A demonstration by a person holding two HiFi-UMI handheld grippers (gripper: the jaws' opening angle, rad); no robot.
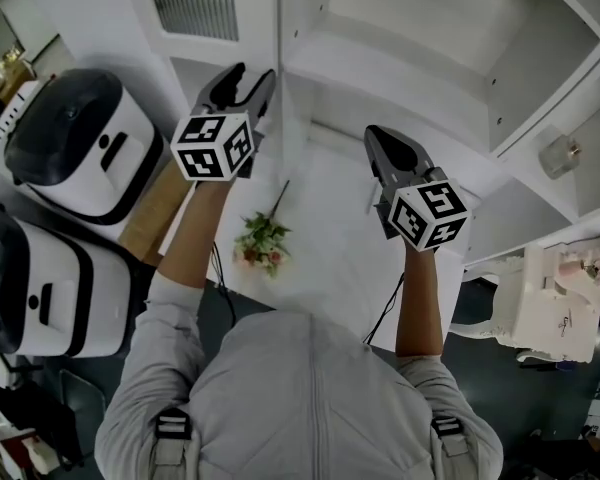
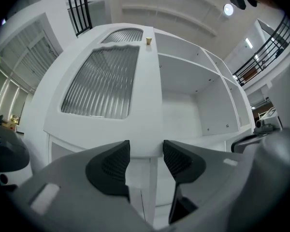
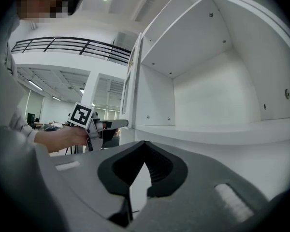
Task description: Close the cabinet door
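Observation:
The white cabinet door (image 2: pixel 104 81), with a ribbed glass panel, stands swung open to the left of the bare shelf compartment (image 2: pixel 183 95). In the head view the door (image 1: pixel 278 58) shows edge-on. My left gripper (image 1: pixel 252 80) is at that free edge. In its own view the left gripper (image 2: pixel 146 159) has its jaws apart, with the door's lower corner in the gap; I cannot tell whether a pad touches it. My right gripper (image 1: pixel 383 148) hovers over the white counter (image 1: pixel 330 258) before the open compartment. Its fingertips meet in its own view (image 3: pixel 144 146), with nothing held.
Two white appliances (image 1: pixel 80 143) (image 1: pixel 30 288) stand at the left. A bunch of artificial flowers (image 1: pixel 263 240) lies on the counter between my arms. A small glass jar (image 1: pixel 558 155) sits on a right-hand shelf, a white machine (image 1: pixel 555 303) below it.

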